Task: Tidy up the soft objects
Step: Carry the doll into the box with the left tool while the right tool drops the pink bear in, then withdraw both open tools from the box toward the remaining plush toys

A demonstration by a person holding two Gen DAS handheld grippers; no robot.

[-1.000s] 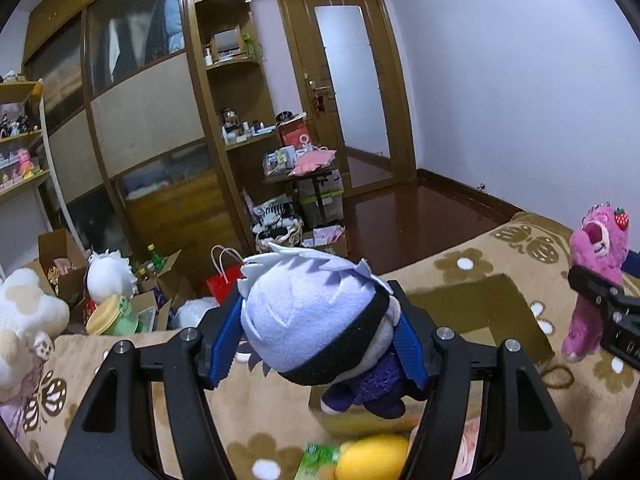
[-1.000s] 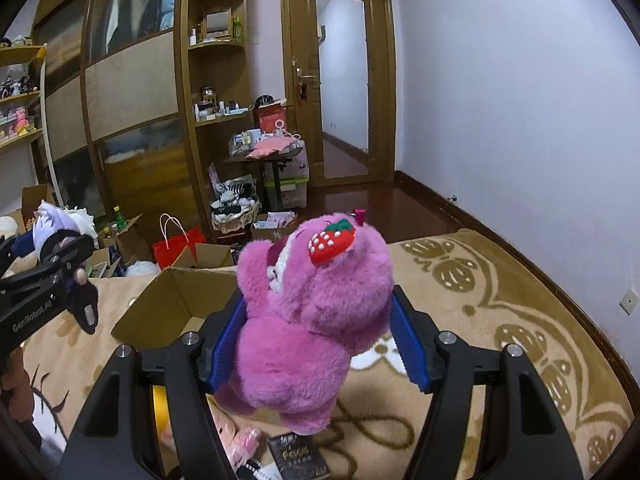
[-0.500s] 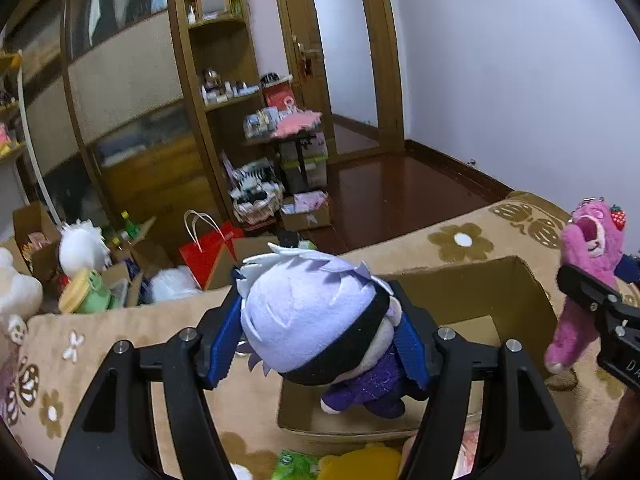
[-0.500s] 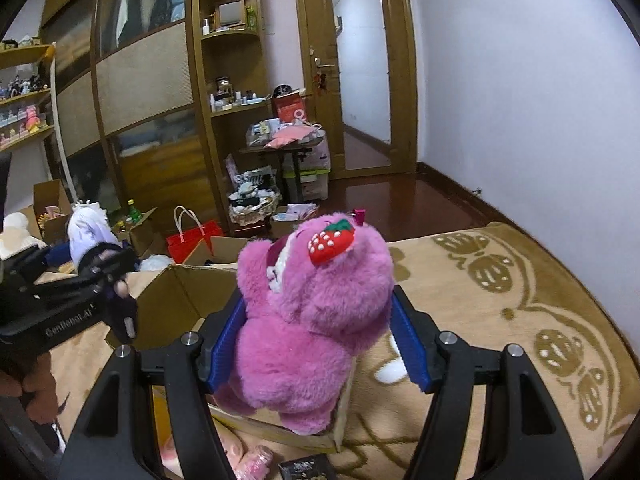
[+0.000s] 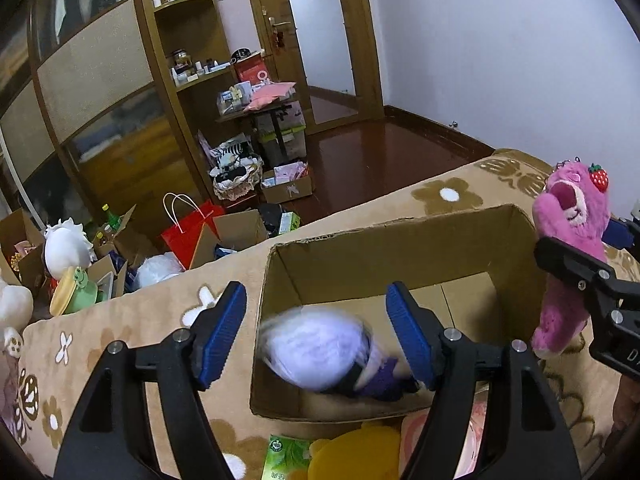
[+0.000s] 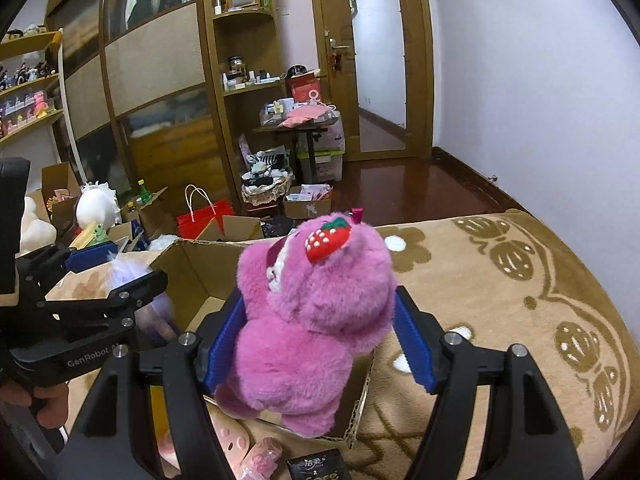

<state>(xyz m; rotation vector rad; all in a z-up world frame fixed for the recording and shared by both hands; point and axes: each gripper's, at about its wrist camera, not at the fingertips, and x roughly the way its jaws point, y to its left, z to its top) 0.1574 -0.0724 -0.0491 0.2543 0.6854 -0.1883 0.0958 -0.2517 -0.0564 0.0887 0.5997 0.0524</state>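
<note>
An open cardboard box (image 5: 360, 256) sits on the flowered blanket. My left gripper (image 5: 316, 340) is open above the box, and the white-haired plush doll (image 5: 320, 354) falls, blurred, into it. My right gripper (image 6: 320, 340) is shut on the pink bear plush (image 6: 316, 312) with a strawberry on its head, held over the box's right edge (image 6: 362, 396). The bear also shows in the left wrist view (image 5: 568, 240). The left gripper body shows in the right wrist view (image 6: 80, 320), with the doll (image 6: 156, 304) below it.
A yellow plush (image 5: 356, 456), a green packet (image 5: 284, 456) and pink items (image 6: 256, 456) lie on the blanket in front of the box. Boxes, a red bag (image 5: 192, 228) and white plush toys (image 5: 66, 244) crowd the floor beyond the bed.
My left gripper has opened and let go of the white-haired doll, which drops into the box. Both grippers have moved closer over the box. The right still holds the bear.
</note>
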